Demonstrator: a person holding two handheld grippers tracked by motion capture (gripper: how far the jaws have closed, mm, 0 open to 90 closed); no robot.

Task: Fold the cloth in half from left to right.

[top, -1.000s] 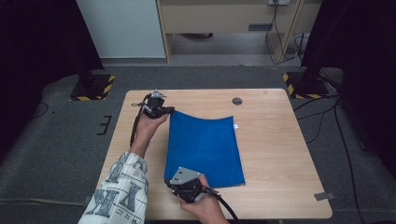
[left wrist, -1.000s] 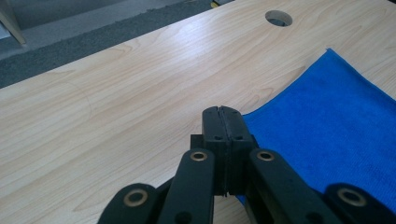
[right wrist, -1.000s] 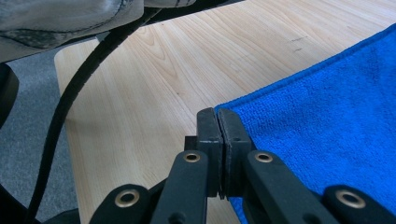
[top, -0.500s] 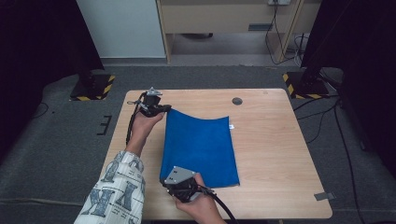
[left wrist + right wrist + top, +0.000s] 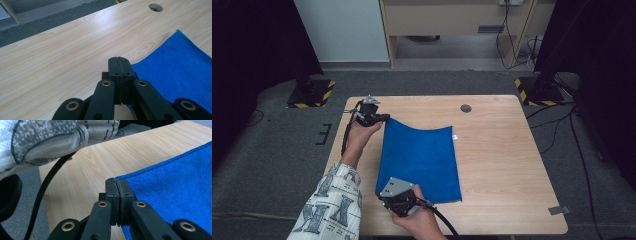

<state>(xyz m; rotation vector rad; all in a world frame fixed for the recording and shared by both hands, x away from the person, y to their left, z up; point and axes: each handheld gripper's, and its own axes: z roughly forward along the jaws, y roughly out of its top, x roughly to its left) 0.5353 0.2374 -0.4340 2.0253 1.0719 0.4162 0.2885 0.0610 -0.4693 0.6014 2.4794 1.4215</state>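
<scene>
Blue cloth point(image 5: 422, 160) on worktop point(image 5: 507, 165), left gripper point(image 5: 382, 118) pinching its far corner, right gripper point(image 5: 388, 197) pinching its near corner, both clamped tight.

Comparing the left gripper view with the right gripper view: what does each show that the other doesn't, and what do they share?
Left gripper view: the round cable hole in the table top, and grey carpet beyond the far edge.

Right gripper view: a patterned sleeve and a black cable hanging past the table's near edge.

Both: the wooden table, the blue cloth, and a pair of black jaws closed on a corner of it; the left tool holds one, the right tool another.
</scene>
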